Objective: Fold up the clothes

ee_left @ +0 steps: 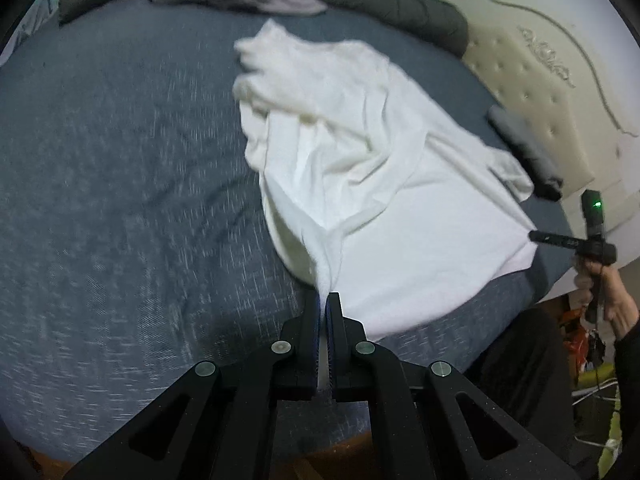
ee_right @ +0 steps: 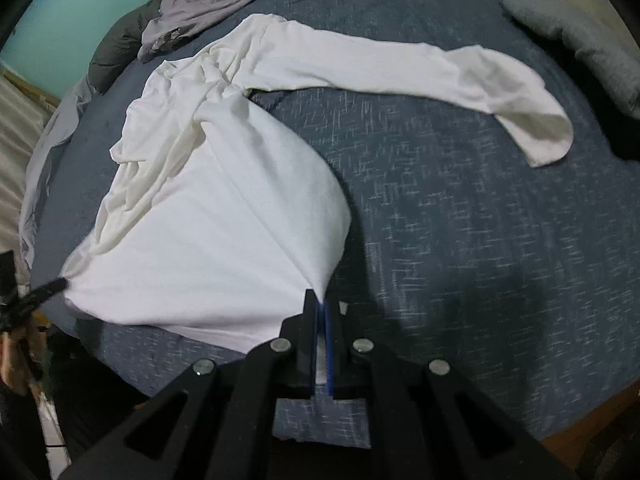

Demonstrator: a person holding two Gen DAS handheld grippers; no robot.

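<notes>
Both tools pinch the white shirt's (ee_right: 208, 216) hem.

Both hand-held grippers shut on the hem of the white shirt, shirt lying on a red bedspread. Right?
Not quite: the bedspread is blue-grey, not red, as the right wrist view shows. Otherwise correct: the left hand-held gripper and right hand-held gripper are each shut on the white shirt hem.

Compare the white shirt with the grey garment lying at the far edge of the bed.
The white shirt is pinched at its hem by the left tongs and right tongs; nothing holds the grey garment. The white shirt is pulled out, one long sleeve stretched across the bed; the grey garment lies crumpled. The white shirt is near the tongs, the grey garment far off. Both rest on the bed.
</notes>
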